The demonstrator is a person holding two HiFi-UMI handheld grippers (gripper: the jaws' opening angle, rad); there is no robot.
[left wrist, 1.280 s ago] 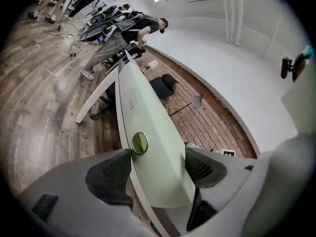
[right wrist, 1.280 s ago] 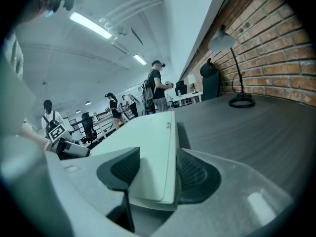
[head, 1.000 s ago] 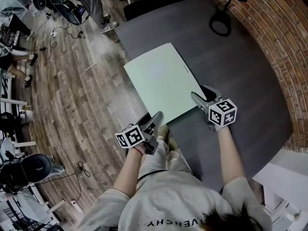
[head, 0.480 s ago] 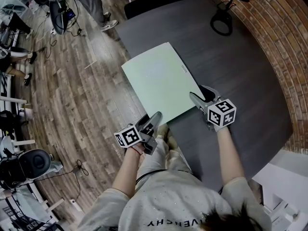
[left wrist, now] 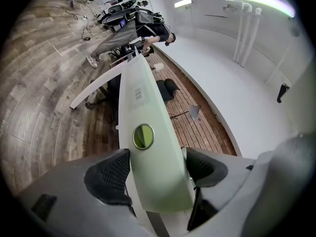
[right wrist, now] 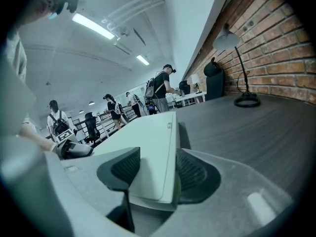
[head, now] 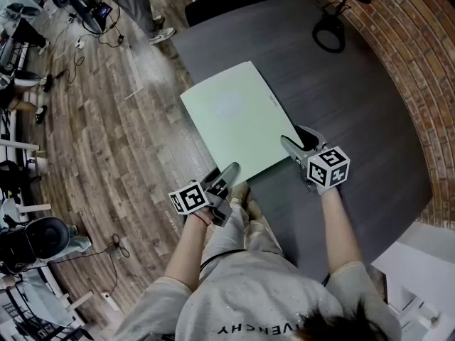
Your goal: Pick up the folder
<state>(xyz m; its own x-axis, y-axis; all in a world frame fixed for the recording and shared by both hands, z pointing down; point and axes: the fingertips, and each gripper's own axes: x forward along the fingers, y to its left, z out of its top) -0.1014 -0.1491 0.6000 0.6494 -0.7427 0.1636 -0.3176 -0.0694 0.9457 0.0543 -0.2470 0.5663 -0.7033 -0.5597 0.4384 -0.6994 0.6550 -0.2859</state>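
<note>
Operator: light grey sweatshirt (head: 249,300) with pale lettering (head: 257,328) across the front; its sleeves (head: 151,300) end near the elbows. Light trousers (head: 231,239). Thin red band (head: 205,223) at the left wrist, thin dark cord (head: 217,263) across the waist. Dark hair (head: 343,329). Left gripper (head: 229,173) and right gripper (head: 294,138) have matt grey moulded bodies. Each carries a white marker cube (head: 190,198) (head: 329,166) printed with black square patterns. The pads (left wrist: 111,174) (right wrist: 123,169) are black, rounded and finely cross-hatched.
</note>
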